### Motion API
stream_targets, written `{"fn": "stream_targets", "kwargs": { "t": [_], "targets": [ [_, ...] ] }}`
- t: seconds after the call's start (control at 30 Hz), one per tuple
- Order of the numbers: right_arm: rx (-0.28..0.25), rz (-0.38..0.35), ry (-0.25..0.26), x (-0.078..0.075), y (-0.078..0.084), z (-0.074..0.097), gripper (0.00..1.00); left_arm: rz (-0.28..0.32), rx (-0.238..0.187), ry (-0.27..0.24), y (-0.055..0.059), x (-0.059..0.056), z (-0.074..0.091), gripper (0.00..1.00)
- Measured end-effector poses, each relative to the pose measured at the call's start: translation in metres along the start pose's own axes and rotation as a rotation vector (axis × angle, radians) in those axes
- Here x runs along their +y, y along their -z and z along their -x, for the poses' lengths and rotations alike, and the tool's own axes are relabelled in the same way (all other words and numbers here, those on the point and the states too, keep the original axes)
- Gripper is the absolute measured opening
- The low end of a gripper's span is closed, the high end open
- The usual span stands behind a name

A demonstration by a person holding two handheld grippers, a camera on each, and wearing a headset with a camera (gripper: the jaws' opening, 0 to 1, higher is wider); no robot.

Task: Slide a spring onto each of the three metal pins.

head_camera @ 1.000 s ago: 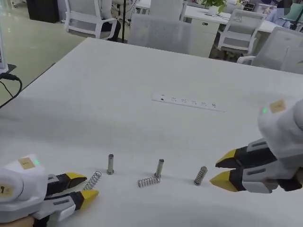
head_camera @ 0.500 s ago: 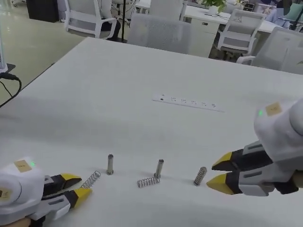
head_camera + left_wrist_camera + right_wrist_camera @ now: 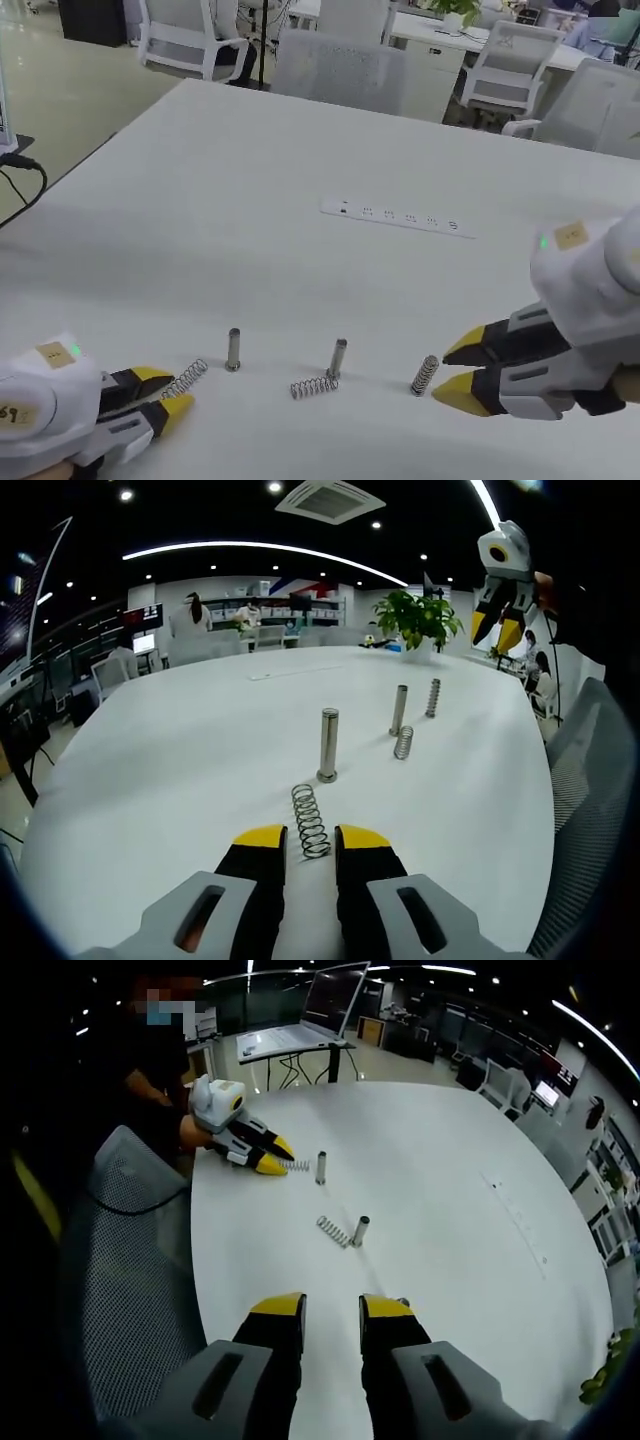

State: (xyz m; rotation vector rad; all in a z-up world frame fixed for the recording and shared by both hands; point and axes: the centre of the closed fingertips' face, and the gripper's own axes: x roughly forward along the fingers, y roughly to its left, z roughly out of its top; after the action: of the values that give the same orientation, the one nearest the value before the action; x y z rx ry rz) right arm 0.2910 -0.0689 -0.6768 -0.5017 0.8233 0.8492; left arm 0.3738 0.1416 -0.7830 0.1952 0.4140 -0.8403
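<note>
We've got the left gripper (image 3: 311, 838) open and empty. The loose spring (image 3: 310, 820) lies flat, its near end between the tips and its long axis pointing toward the left pin (image 3: 328, 745). Right gripper (image 3: 458, 368) is open too.

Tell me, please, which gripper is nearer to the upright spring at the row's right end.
Right. The right gripper is just beside the upright spring, not touching; the left gripper is at the row's far end, by a lying spring.
</note>
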Motion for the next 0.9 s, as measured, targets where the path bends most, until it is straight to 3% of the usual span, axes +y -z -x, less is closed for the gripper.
{"fn": "stream_targets", "kwargs": {
  "t": [0.17,0.4,0.6,0.73,0.9],
  "targets": [
    [-0.003,-0.005,-0.005,0.002,0.001,-0.002,0.19,0.006,0.001,-0.007,0.001,0.005,0.0,0.03],
    [-0.006,-0.013,-0.017,0.007,0.003,-0.005,0.19,0.023,0.0,-0.006,0.0,0.004,0.001,0.03],
    [-0.023,-0.007,-0.022,0.012,-0.005,-0.004,0.19,0.039,-0.015,0.007,-0.004,-0.001,0.013,0.03],
    [-0.032,-0.011,-0.038,0.017,-0.005,-0.005,0.19,0.042,-0.036,0.024,-0.01,-0.008,0.028,0.03],
    [-0.038,-0.005,-0.049,0.02,-0.009,-0.005,0.19,0.021,-0.062,0.068,-0.023,-0.028,0.046,0.03]
  ]
}}
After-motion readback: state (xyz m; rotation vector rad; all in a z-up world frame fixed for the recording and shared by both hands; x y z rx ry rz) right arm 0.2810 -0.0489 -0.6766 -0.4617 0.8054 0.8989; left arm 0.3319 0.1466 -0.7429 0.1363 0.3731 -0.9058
